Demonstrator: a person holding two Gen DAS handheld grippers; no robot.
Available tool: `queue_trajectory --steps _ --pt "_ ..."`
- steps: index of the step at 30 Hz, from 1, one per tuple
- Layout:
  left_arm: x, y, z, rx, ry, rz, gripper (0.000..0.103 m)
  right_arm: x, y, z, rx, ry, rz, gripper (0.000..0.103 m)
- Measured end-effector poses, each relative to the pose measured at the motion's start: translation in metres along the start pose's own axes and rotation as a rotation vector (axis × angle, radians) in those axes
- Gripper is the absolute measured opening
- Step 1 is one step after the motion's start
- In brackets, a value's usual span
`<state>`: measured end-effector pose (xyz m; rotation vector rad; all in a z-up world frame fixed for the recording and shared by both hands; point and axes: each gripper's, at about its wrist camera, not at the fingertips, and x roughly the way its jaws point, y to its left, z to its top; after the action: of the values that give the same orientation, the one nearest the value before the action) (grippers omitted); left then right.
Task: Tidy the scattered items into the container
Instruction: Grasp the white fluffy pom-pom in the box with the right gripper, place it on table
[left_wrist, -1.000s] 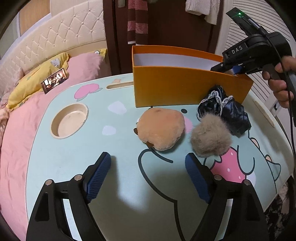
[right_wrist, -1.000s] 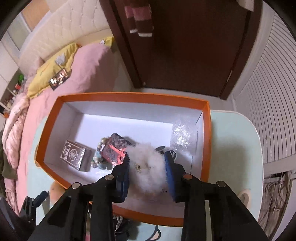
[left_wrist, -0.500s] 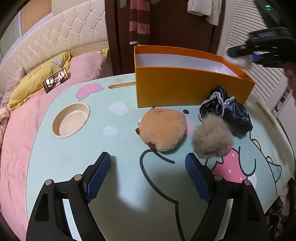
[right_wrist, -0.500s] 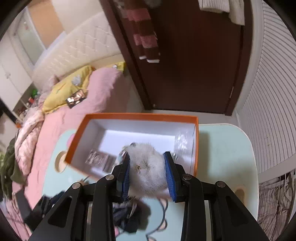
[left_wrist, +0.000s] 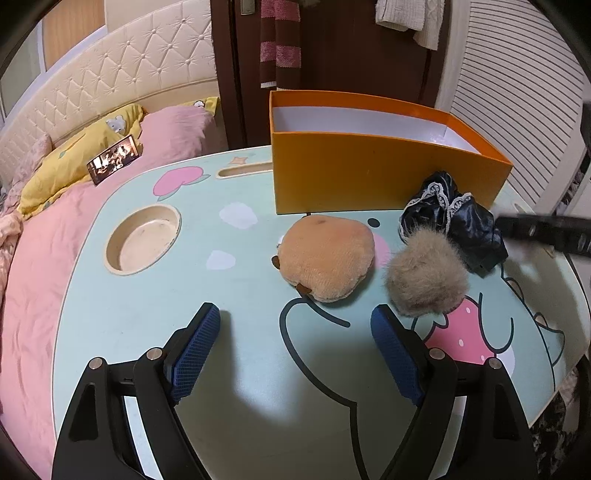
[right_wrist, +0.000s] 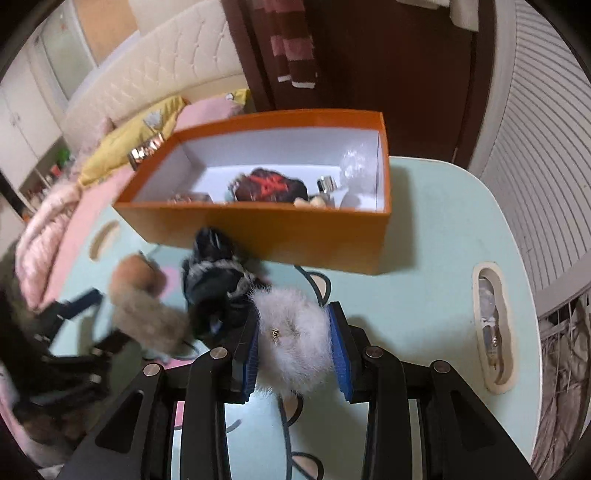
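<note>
In the left wrist view, the left gripper (left_wrist: 295, 350) hung low over the mint cartoon table (left_wrist: 147, 302), its blue-padded fingers (left_wrist: 195, 350) spread wide with nothing between them. At about 12 o'clock from it lay a tan plush toy (left_wrist: 327, 258), and at 1 o'clock a brown fur pompom (left_wrist: 424, 280), just beside the right pad. A black lace-trimmed garment (left_wrist: 454, 218) sat behind the pompom, touching it, in front of the orange box (left_wrist: 369, 177). A blurred dark bar entered from 3 o'clock; what it was could not be told.

In the right wrist view, the right gripper (right_wrist: 295, 347) pointed down toward the table (right_wrist: 436, 240), its fingers clamped on a pale grey fur pompom (right_wrist: 291, 343) with a small gold tag. The box (right_wrist: 295, 236) stood at 12 o'clock, holding a dark red-patterned item (right_wrist: 269, 184) and small objects too blurred to name. The black garment (right_wrist: 214, 280) lay at 10 o'clock, the brown pompom (right_wrist: 147, 317) at 9 o'clock.
</note>
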<state>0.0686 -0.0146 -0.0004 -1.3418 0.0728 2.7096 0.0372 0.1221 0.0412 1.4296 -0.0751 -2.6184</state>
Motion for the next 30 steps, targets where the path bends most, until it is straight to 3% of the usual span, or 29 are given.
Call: queue_trajectory --steps 1,3,5,8,18,22,25,30 --pt "0.000 0.000 0.000 -0.004 0.002 0.003 0.086 0.003 0.001 -0.003 0.001 -0.008 0.006 0.035" --pt "0.000 0.001 0.000 -0.011 0.003 0.008 0.086 0.002 -0.001 -0.007 0.008 -0.039 0.009 0.047" --pt "0.000 0.002 0.000 -0.014 0.002 0.011 0.086 -0.007 -0.001 -0.014 0.017 -0.113 0.001 0.073" --pt "0.000 0.002 0.000 -0.016 0.002 0.013 0.086 -0.021 0.004 -0.021 0.010 -0.179 -0.006 0.080" --pt "0.000 0.001 0.000 -0.015 0.004 0.014 0.086 -0.005 0.023 -0.052 -0.055 -0.083 -0.046 0.083" --pt "0.001 0.001 0.000 -0.016 0.004 0.015 0.086 0.003 0.030 -0.052 -0.093 -0.085 -0.108 0.086" --pt "0.001 0.001 0.000 -0.017 0.005 0.016 0.086 0.006 0.033 -0.054 -0.082 -0.095 -0.123 0.095" --pt "0.001 0.001 0.000 -0.016 0.006 0.018 0.087 0.009 0.031 -0.054 -0.057 -0.097 -0.140 0.099"
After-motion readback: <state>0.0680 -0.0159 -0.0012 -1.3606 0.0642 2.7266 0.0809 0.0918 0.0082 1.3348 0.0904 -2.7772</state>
